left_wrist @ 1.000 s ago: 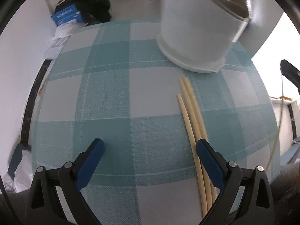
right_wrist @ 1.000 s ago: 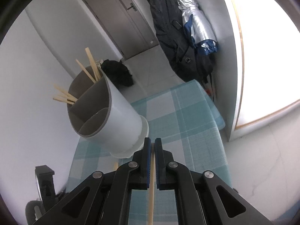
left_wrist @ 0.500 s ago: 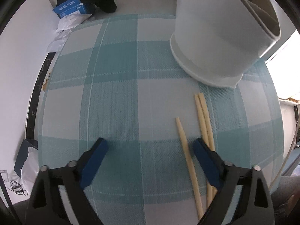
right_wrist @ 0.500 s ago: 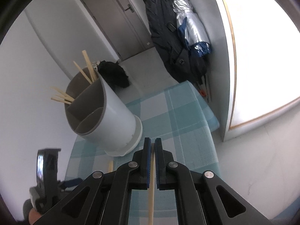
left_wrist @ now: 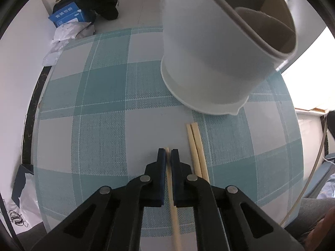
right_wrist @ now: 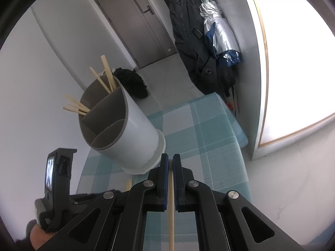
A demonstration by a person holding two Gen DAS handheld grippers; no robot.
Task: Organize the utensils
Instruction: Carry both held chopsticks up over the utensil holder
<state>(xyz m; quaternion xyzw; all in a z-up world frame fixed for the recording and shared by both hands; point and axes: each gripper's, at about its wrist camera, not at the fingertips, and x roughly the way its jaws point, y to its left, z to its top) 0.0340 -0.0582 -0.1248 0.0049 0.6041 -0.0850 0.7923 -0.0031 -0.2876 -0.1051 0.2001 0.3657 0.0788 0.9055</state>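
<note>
My left gripper (left_wrist: 168,153) points down at the checked tablecloth (left_wrist: 100,108) and is shut on a pale wooden chopstick (left_wrist: 172,205) that runs back between its blue pads. Two more chopsticks (left_wrist: 196,148) lie side by side just right of it. The white utensil holder (left_wrist: 211,48) with grey inner compartments stands beyond them. In the right wrist view my right gripper (right_wrist: 170,163) is shut on another chopstick (right_wrist: 171,207), held above the table in front of the holder (right_wrist: 127,129). Several chopsticks (right_wrist: 104,77) stick out of the holder's far compartments.
A blue box (left_wrist: 66,15) and dark clothing (left_wrist: 102,0) lie on the floor past the table's far edge. A dark coat and a silver folded umbrella (right_wrist: 217,33) hang by the grey door (right_wrist: 134,21). The left gripper's body and a hand (right_wrist: 54,205) show at lower left.
My left gripper went from wide open to shut on one chopstick, pulling it apart from the other two. The right gripper stayed shut on its chopstick and barely moved.
</note>
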